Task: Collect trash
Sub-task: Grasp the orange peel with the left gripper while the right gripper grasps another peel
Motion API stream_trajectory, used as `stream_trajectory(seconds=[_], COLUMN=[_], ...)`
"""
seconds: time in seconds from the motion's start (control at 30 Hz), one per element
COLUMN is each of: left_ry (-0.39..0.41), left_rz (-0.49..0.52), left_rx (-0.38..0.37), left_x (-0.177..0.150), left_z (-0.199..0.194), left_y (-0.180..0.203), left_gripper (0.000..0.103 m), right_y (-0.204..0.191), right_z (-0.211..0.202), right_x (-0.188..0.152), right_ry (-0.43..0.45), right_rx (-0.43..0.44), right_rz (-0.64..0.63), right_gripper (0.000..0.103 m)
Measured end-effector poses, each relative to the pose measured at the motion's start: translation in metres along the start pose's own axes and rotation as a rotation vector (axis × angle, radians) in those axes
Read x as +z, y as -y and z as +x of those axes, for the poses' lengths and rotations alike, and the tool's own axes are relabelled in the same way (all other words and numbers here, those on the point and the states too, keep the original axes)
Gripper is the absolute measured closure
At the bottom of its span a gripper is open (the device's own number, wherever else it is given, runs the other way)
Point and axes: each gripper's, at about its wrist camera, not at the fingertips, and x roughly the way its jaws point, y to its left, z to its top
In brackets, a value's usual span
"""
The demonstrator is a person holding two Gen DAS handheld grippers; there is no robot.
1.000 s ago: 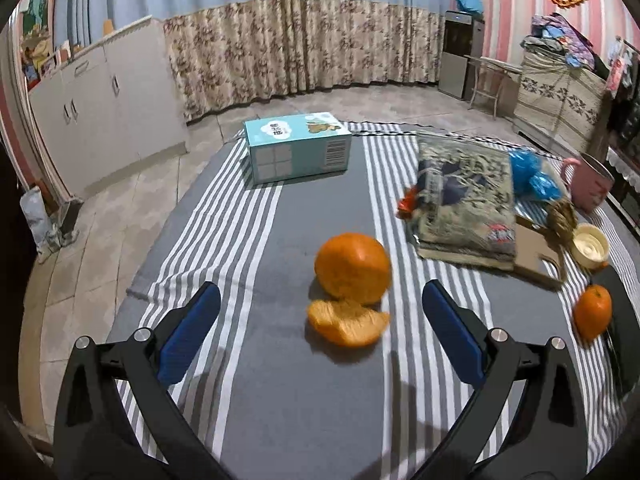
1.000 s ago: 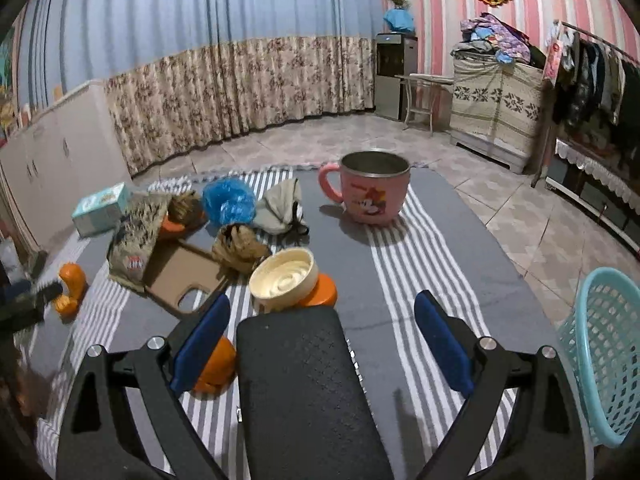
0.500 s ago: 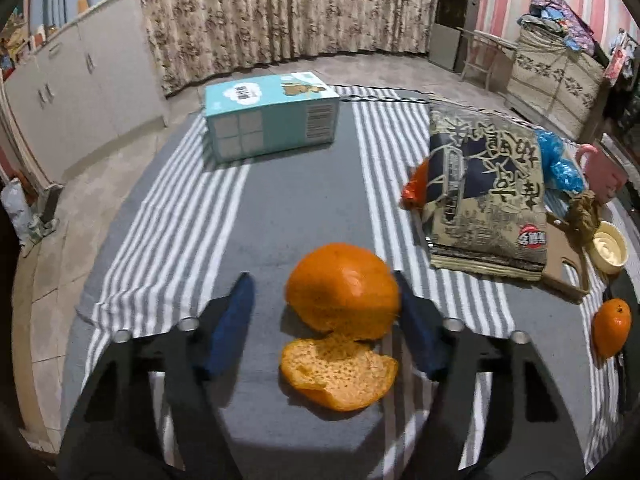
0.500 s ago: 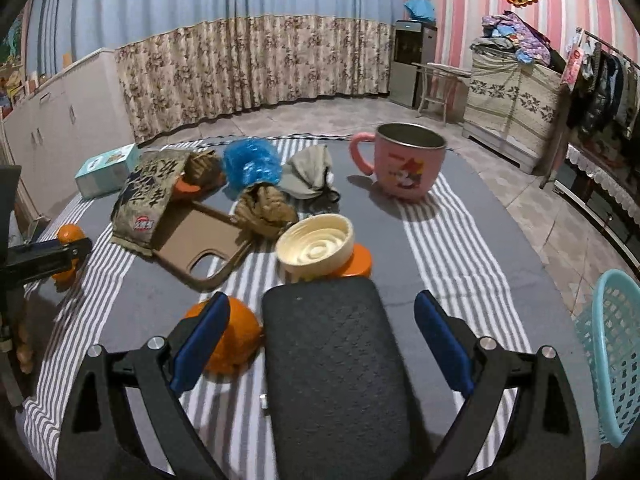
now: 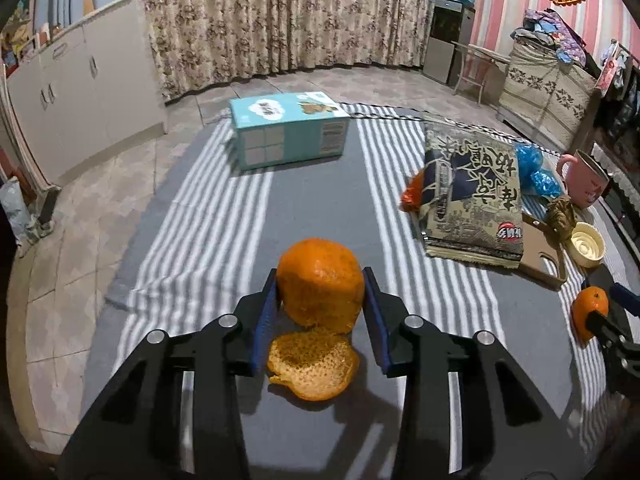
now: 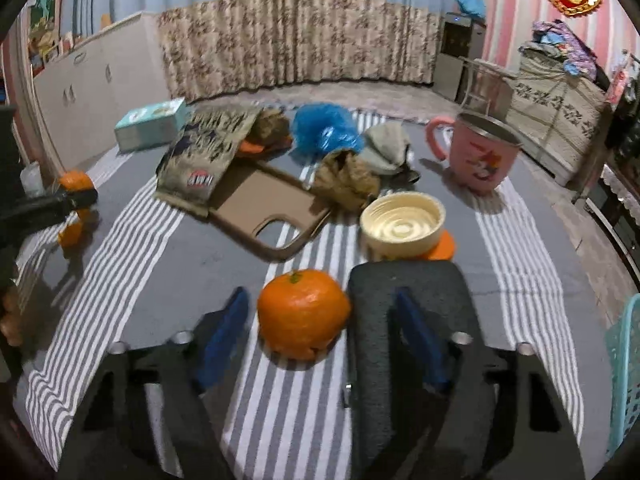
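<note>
left claw [image 5: 320, 322]: black angular arms, blue ribbed pads, round silver screws
right claw [image 6: 320, 334]: same black frame, blue pads, silver screws, blurred in lower frame

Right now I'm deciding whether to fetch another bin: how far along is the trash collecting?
Barely begun: nothing shows in the teal basket. The left tongs are closing on the orange peel dome; the right tongs close around another peel. Snack bag, blue plastic and tissue box remain.

Cloth, peel, plastic and metal

Matt striped cloth [image 5: 224, 216]; rough dimpled peel [image 5: 320, 284]; glossy snack bag [image 5: 474, 196]; pink plastic cup [image 6: 480, 160], metal-lined.
</note>
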Motion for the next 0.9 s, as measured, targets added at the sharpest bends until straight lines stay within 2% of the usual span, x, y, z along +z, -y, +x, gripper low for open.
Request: stream_trajectory(seconds=[0.03,0.1,0.13,0.23,0.4,0.53,0.7,0.9], left_ry=[0.006,0.015,0.017,0.021,0.055,0.095,0.137,0.161], left_rz=[-0.001,-0.003,-0.002,0.005,0.023,0.041,0.094,0.17], left_rx=[0.002,0.001,0.002,0.0,-0.017,-0.043,-0.098,-0.214], left_x=[-0.001,-0.002,-0.003,-0.003,0.003,0.011,0.018,0.018], left_z=[-0.002,-0.006,-0.007,-0.012,-0.026,-0.041,-0.056,-0.069], left_y=[-0.002,-0.003,-0.003,0.002,0.015,0.042,0.1,0.185], left_gripper=[0.064,0.064,0.065,0.065,0.065,0.065,0.065,0.065], right_y=[-0.002,-0.006,-0.008,-0.005,0.028,0.069,0.141,0.233], right_z=[0.001,0.0,0.001,-0.003,-0.033,-0.064,-0.102,-0.135], right_x=[0.0,0.001,0.001,0.001,0.008,0.008,-0.008,-0.043], right_ry=[-0.004,0.003,-0.001,0.012,0.098,0.149,0.177,0.165], right_rx=[-0.008,0.006,0.019,0.046,0.066,0.022,-0.119,-0.268], right_rz=[-0.008,-0.028,-0.032,-0.009,0.097,0.141,0.167,0.255], right_gripper=[0.039,0.057,0.063,0.068,0.068,0.068,0.068,0.068])
